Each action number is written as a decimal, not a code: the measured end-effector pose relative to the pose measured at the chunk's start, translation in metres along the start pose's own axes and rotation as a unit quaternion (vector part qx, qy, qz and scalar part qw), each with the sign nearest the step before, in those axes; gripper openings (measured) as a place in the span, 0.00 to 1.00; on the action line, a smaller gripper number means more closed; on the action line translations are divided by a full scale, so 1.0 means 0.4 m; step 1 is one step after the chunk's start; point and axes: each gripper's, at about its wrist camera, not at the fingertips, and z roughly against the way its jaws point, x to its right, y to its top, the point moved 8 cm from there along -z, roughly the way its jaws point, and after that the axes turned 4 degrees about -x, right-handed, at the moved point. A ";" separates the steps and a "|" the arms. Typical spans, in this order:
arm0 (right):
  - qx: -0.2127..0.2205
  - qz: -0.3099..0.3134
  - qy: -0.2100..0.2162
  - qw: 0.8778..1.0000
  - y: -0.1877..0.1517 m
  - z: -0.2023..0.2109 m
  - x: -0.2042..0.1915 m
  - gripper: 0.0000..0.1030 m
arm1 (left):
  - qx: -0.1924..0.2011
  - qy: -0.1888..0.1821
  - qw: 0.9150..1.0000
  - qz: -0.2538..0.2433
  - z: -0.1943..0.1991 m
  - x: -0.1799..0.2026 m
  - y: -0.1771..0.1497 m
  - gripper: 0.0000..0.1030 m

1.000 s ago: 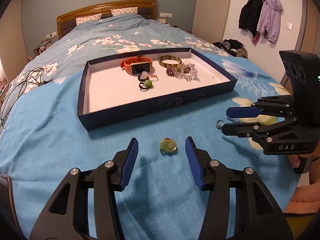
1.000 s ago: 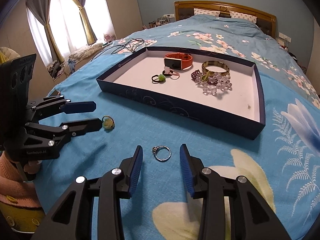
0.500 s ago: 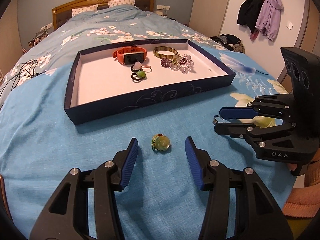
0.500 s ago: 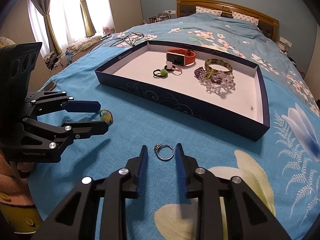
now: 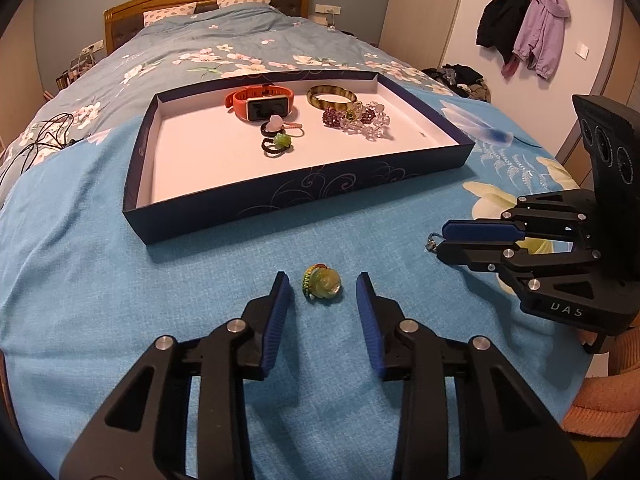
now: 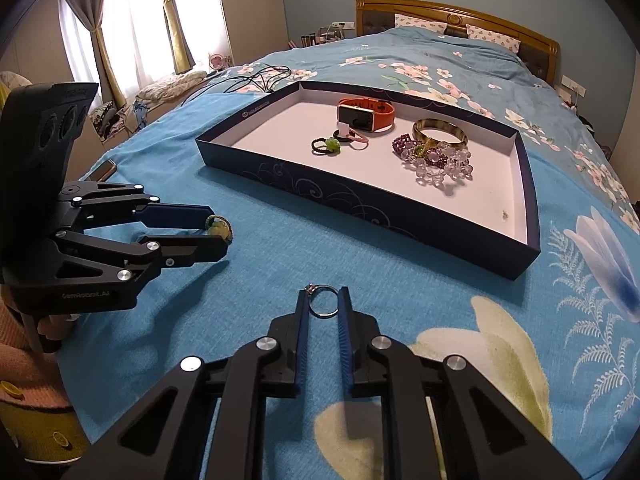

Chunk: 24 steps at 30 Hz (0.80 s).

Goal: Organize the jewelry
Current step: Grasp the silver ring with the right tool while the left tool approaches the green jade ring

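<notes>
A green bead ring (image 5: 322, 283) lies on the blue bedspread between the fingers of my left gripper (image 5: 322, 280), which is open around it without touching; it also shows in the right wrist view (image 6: 219, 226). A silver ring (image 6: 323, 301) lies between the fingers of my right gripper (image 6: 324, 295), whose pads sit right at its sides. The right gripper also shows in the left wrist view (image 5: 440, 238). A dark blue tray (image 5: 304, 190) beyond holds an orange watch (image 5: 262, 101), a bangle (image 5: 331, 97), bead bracelets (image 5: 360, 117) and hair ties (image 5: 276, 145).
The tray (image 6: 360, 204) lies across the bed ahead of both grippers. A phone (image 6: 105, 169) lies at the bed's left edge. Cables (image 6: 256, 76) lie on the quilt behind the tray. Coats (image 5: 520, 36) hang on the wall to the right.
My right gripper's fingers have narrowed around the silver ring. My left gripper's fingers have narrowed somewhat around the green bead ring and moved a little closer to it.
</notes>
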 end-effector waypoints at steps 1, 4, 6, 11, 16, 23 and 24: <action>-0.001 -0.001 0.002 1.000 -0.001 0.000 0.000 0.01 | 0.000 -0.001 1.000 0.000 0.000 0.000 0.000 0.33; -0.001 -0.004 0.005 1.000 -0.004 0.002 0.000 0.03 | 0.000 0.000 1.000 0.000 0.000 0.001 -0.001 0.33; 0.001 -0.009 0.005 1.000 -0.004 0.005 0.002 0.06 | 0.000 0.000 1.000 0.000 0.000 0.000 0.000 0.33; 0.006 -0.008 -0.002 1.000 0.001 0.010 0.008 0.28 | 0.000 0.000 1.000 -0.001 -0.001 0.000 0.001 0.35; -0.003 0.007 -0.006 1.000 0.012 -0.011 0.004 0.26 | 0.000 0.000 1.000 -0.001 -0.001 0.002 -0.001 0.34; -0.003 0.017 -0.009 1.000 0.012 -0.010 -0.004 0.15 | -0.001 0.004 1.000 0.000 -0.005 0.004 -0.001 0.25; -0.002 0.016 -0.008 1.000 0.012 -0.009 -0.004 0.15 | -0.001 0.005 1.000 0.001 -0.005 0.003 -0.002 0.24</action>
